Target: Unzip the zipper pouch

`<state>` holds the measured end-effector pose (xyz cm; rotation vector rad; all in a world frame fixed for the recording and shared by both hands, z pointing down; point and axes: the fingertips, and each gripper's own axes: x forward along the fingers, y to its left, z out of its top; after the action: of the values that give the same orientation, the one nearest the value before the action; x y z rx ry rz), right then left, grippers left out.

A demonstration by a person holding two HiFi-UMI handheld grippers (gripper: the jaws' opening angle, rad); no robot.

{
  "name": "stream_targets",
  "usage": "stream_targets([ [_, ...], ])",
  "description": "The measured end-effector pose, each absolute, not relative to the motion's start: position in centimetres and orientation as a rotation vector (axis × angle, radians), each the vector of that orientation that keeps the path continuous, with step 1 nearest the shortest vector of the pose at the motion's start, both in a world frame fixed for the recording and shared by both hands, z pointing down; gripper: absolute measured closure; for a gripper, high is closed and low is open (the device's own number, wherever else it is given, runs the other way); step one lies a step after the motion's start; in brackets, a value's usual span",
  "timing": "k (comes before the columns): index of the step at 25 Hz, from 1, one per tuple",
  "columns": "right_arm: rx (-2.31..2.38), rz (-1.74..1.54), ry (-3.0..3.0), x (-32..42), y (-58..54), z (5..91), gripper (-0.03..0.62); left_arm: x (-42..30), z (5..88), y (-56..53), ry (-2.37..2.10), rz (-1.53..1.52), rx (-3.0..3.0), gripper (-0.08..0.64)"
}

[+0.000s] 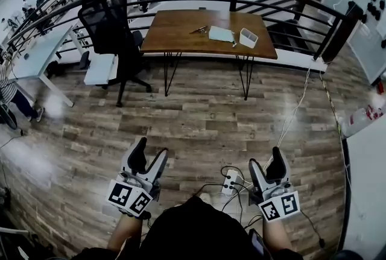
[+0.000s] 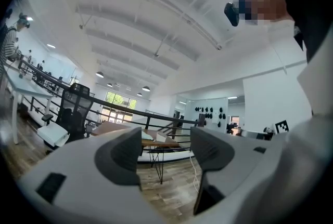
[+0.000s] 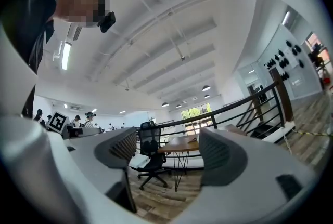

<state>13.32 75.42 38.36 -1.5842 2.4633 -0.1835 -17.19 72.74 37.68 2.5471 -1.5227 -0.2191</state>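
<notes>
Across the floor [image 1: 199, 114] the table [image 1: 175, 35] bears the pouch [image 1: 221, 34], well apart from left gripper [image 1: 152, 148] and right gripper [image 1: 266, 159], both gaping empty; a square approach should come first.

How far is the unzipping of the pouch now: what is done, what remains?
Done: nothing visible; the pale flat pouch lies on the brown wooden table far across the floor, untouched. In hand: nothing; left tool and right tool are open and empty. Left: approach, grip, unzip.

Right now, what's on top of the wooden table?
On the table: a pale pouch, a white box and a small dark item. Anything inside the box is hidden by its walls.
</notes>
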Motion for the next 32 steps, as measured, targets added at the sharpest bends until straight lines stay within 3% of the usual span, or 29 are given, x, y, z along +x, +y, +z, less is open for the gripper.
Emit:
stream_targets([
  [18, -1.517, -0.23, 2.494, 17.6, 72.9, 38.8, 0.299, -14.5, 37.8, 71.1, -1.616, -0.198, 2.474, 0.276],
  [32, -1.652, -0.162, 2.447, 16.2, 61.6, 37.7, 0.337, -16.5, 38.7, 57.0, -1.519, -0.25, 2.551, 0.278],
])
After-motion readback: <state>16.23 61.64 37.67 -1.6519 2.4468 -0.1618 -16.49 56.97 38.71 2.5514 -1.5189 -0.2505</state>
